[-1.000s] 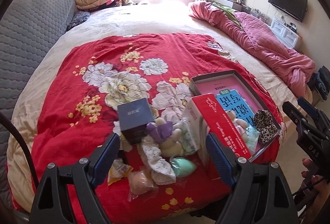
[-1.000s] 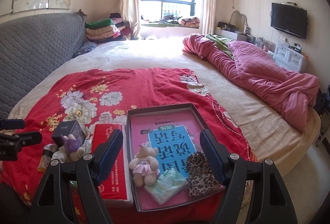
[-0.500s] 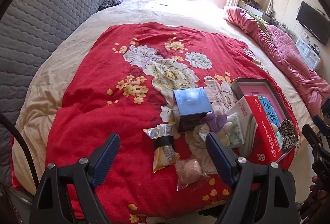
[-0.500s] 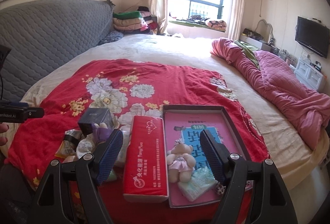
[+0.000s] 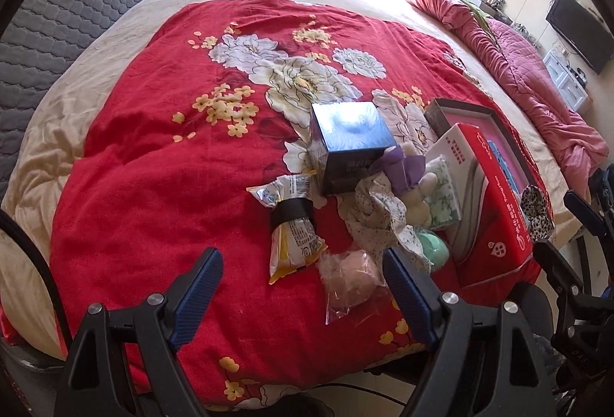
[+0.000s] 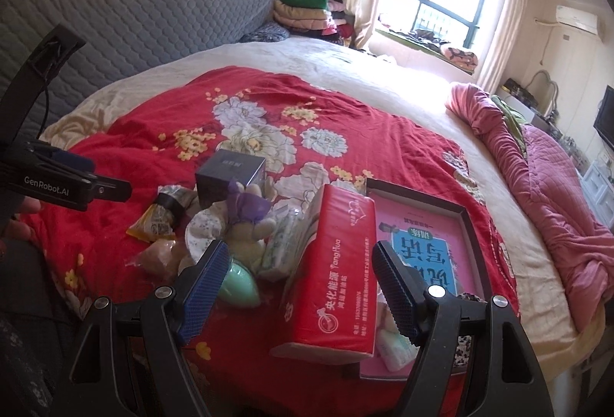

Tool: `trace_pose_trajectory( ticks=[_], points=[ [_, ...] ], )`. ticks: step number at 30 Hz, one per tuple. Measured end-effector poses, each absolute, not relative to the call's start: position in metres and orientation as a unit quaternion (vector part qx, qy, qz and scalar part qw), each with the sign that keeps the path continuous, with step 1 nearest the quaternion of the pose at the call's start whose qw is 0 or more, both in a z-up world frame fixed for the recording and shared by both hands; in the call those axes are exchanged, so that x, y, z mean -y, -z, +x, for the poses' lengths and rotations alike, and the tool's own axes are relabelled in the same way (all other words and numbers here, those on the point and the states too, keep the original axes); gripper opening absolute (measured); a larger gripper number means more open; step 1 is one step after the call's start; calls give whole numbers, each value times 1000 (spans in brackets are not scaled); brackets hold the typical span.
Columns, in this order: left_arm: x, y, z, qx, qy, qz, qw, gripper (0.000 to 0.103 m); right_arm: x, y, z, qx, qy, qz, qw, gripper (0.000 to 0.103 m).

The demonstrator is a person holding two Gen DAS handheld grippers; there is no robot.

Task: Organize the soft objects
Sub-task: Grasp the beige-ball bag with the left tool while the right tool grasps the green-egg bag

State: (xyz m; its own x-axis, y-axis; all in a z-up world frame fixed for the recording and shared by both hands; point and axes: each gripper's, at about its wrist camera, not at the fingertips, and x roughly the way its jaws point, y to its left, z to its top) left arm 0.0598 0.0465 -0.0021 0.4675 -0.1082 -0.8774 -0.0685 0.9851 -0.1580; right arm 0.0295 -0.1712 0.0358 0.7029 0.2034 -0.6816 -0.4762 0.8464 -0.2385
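Observation:
A pile of small things lies on the red flowered blanket: a plush bear with a purple bow, a floral cloth, a pink sponge in a bag, a mint egg sponge, a snack packet and a dark blue box. A red tissue pack leans by the open tray, which holds a book and a leopard scrunchie. My left gripper is open above the near edge. My right gripper is open over the tissue pack.
A grey quilted headboard runs along the left. A pink quilt is bunched at the right of the bed. Folded clothes are stacked by the window. A TV and white drawers stand at the right wall.
Both grippers have swung to the left. The pile now sits more to the right in the left view, and the tissue pack is now centred between the right gripper's fingers. Both stay open.

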Motion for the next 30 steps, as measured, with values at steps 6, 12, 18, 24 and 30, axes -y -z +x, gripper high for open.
trace_pose_trajectory(
  ticks=[6,12,18,24,30],
  points=[
    [-36,20,62,-530,26,-81,843,85,149,-9,21,-349,-238,-274,864,78],
    [-33,44,65,-550,41,-93,829,85,128,15,17,-351,-273,-341,828,78],
    [-30,59,70,-555,59,-105,823,85,115,46,25,-367,-291,-405,785,78],
    [-35,69,74,-561,67,-125,815,85,103,73,34,-363,-295,-474,746,78],
    [-37,74,77,-562,75,-136,812,85,94,90,48,-366,-312,-489,727,77]
  ],
)
